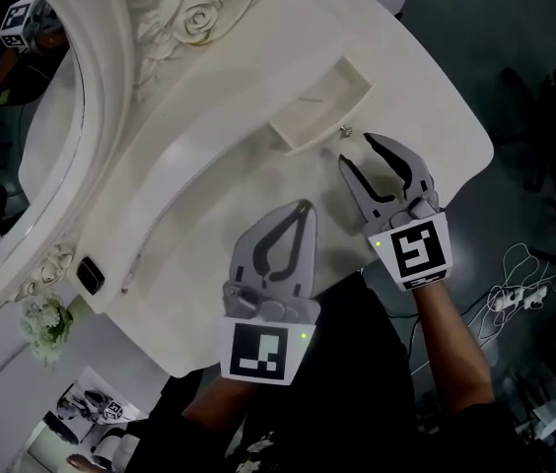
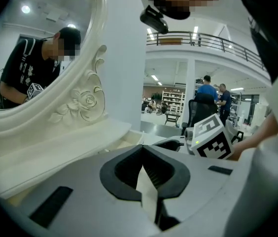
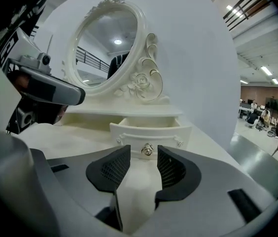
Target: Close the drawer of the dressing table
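Note:
The white dressing table (image 1: 209, 195) has its small drawer (image 1: 319, 106) pulled out, and the inside shows nothing. In the right gripper view the drawer front (image 3: 151, 132) faces me with its metal knob (image 3: 147, 150) at the middle. My right gripper (image 3: 144, 166) is open, its fingertips just short of the knob and to either side of it, touching nothing. In the head view the right gripper (image 1: 355, 150) points at the knob (image 1: 345, 131). My left gripper (image 1: 305, 207) is shut and empty over the tabletop, to the left of the right one, its tips (image 2: 143, 151) pressed together.
An oval mirror (image 1: 81, 116) with a carved rose frame stands along the table's back. A small black object (image 1: 90, 276) and artificial flowers (image 1: 46, 323) sit at the table's left end. The table's edge runs close to my body. Cables (image 1: 520, 284) lie on the floor to the right.

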